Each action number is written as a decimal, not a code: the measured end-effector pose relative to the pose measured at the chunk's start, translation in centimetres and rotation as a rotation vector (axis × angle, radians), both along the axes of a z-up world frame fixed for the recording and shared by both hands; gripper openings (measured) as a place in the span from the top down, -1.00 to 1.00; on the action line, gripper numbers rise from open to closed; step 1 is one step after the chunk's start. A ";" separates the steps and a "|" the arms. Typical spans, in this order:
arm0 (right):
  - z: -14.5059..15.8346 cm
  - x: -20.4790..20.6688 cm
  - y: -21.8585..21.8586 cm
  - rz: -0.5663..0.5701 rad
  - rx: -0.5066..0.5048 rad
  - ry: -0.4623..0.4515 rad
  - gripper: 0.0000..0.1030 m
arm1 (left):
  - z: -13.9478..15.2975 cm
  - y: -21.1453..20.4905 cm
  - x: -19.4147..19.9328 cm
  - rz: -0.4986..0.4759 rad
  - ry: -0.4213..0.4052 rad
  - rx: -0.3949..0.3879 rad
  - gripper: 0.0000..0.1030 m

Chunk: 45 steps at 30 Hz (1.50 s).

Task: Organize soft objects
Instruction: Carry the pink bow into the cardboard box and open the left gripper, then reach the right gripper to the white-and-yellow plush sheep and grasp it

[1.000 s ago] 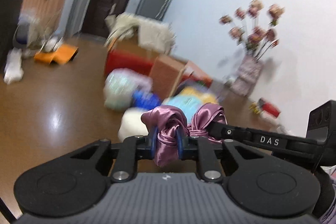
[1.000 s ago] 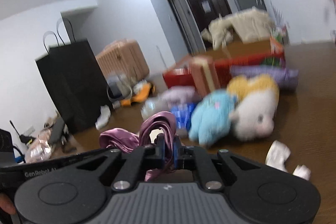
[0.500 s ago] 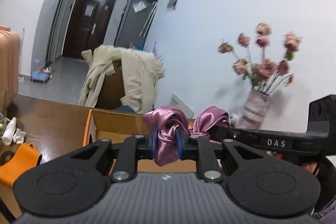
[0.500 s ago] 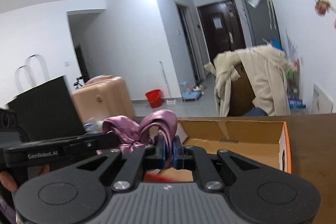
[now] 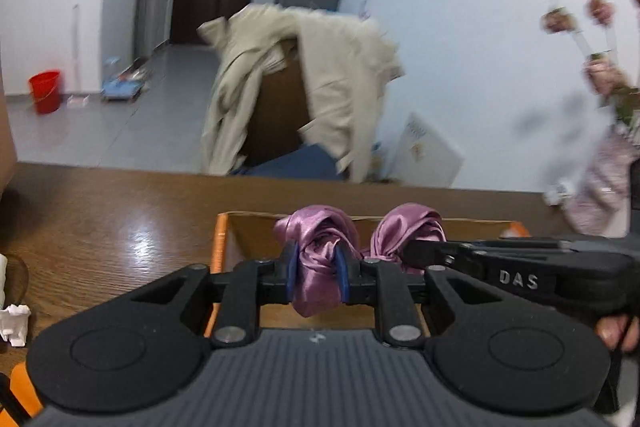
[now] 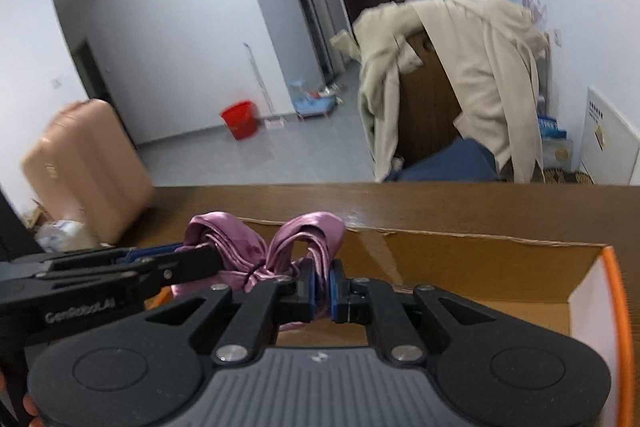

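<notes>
**Jaws pinching slick satin over the box: slip and snag risks**

Clamped narrow in the left gripper [image 5: 316, 277]: a thick twisted bunch of the purple satin cloth [image 5: 316, 247], blue pads pressing in on both sides. Nearly closed in the right gripper [image 6: 320, 285]: only a thin fold of the same cloth, jaws easing open a touch with the fabric between them. Two loops of cloth standing up above the pads, a short tail hanging below the left pair.

Hangs stretched between the two grippers, just above the open cardboard box [image 6: 460, 259] on the brown table [image 5: 120, 211]. Cannot tell whether the tail touches the box floor.

Likely trouble, judged from this:
- Slippery fabric plus a thin pinch on the right: could slide free early and leave the whole weight swinging from the left side.
- Uneven release: one end dropping first could drape the cloth over the box's near wall or orange edge instead of inside.
- Twisted bunch in the left pads: could cling or catch on a pad when opening, then get dragged back out on withdrawal.
- Grippers close together, tips almost meeting: could knock each other if brought lower without spreading.
- Blurred vase of flowers [image 5: 600, 187] standing near on the right: a wide sideways swing could tip it.
</notes>
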State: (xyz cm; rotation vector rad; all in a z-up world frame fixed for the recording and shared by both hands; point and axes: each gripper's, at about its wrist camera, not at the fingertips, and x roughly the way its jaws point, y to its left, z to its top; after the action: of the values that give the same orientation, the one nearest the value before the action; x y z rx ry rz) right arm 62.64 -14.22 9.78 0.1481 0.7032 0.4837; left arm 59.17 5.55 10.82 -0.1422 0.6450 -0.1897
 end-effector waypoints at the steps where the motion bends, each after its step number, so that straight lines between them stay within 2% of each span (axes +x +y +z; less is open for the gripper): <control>1: -0.6 0.7 0.3 0.000 -0.005 0.012 0.75 | -0.5 0.1 0.4 -0.006 0.010 0.020 0.60; 2: -1.1 1.2 0.6 -0.002 -0.014 0.017 0.72 | -0.9 0.2 0.8 -0.014 0.013 0.038 0.47; 3: -1.7 1.5 0.8 -0.005 -0.028 0.023 0.56 | -1.4 0.3 1.0 -0.019 0.017 0.047 0.15; 4: -2.2 1.8 1.0 0.003 -0.051 0.024 0.44 | -1.9 0.5 1.3 -0.016 0.038 0.050 -0.03; 6: -3.2 2.5 0.9 -0.004 -0.078 0.048 0.30 | -2.0 1.2 1.6 0.005 0.081 0.003 -0.15; 8: -3.6 2.7 -0.2 -0.039 -0.012 0.080 0.25 | -1.8 1.6 1.2 0.009 0.060 -0.006 -0.18; 10: -3.2 2.3 -0.9 -0.061 -0.008 0.055 0.22 | -1.4 1.9 0.3 0.016 0.031 -0.011 -0.25; 12: -2.2 1.1 -1.2 -0.076 -0.028 0.007 0.14 | -0.8 1.5 -0.6 0.005 0.014 0.003 -0.47; 14: -1.1 -0.2 -1.4 -0.073 -0.036 -0.022 0.00 | 0.1 1.1 -2.2 0.015 -0.014 0.033 -0.49; 17: 1.2 -2.6 -2.2 -0.061 -0.045 -0.059 -0.01 | 2.4 0.8 -4.6 0.013 -0.053 0.030 -0.49; 20: 4.3 -5.6 -3.4 -0.055 -0.057 -0.114 -0.07 | 5.3 0.5 -7.6 0.030 -0.105 0.034 -0.61; 22: 6.3 -7.9 -4.5 -0.054 -0.060 -0.147 -0.16 | 7.3 0.2 -10.5 0.030 -0.154 0.047 -0.68; 24: 8.3 -10.8 -5.7 -0.054 -0.054 -0.175 -0.28 | 9.1 0.0 -13.2 0.022 -0.194 0.060 -0.87; 25: 9.0 -12.2 -6.3 -0.054 -0.045 -0.185 -0.37 | 9.8 -0.1 -14.8 0.024 -0.214 0.066 -0.89; 29: 10.8 -18.7 -9.2 -0.042 0.020 -0.218 -0.41 | 11.2 0.2 -21.5 0.029 -0.285 0.049 -0.93; 32: 10.9 -24.0 -10.7 -0.035 0.036 -0.257 -0.49 | 11.6 0.6 -26.6 0.038 -0.319 0.024 -0.97; 35: 10.5 -29.8 -12.3 -0.032 0.045 -0.296 -0.56 | 11.4 0.9 -31.6 0.047 -0.346 0.036 -1.00; 37: 10.0 -33.6 -13.6 -0.026 0.065 -0.322 -0.66 | 10.8 0.9 -35.3 0.044 -0.409 0.050 -1.00; 40: 8.7 -38.6 -15.6 -0.044 0.093 -0.369 -0.80 | 9.0 0.9 -39.6 0.043 -0.494 0.095 -1.00; 42: 7.4 -41.6 -17.1 -0.055 0.084 -0.405 -0.81 | 7.4 0.5 -41.7 0.046 -0.509 0.121 -1.00; 45: 4.9 -44.7 -18.6 -0.073 0.052 -0.437 -0.82 | 4.7 -0.3 -43.9 -0.007 -0.512 0.145 -1.00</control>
State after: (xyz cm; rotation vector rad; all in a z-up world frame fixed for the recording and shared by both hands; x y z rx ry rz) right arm 17.98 -32.87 14.64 0.1113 0.2567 0.4452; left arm 15.23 5.23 15.49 0.0496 0.1479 -0.1762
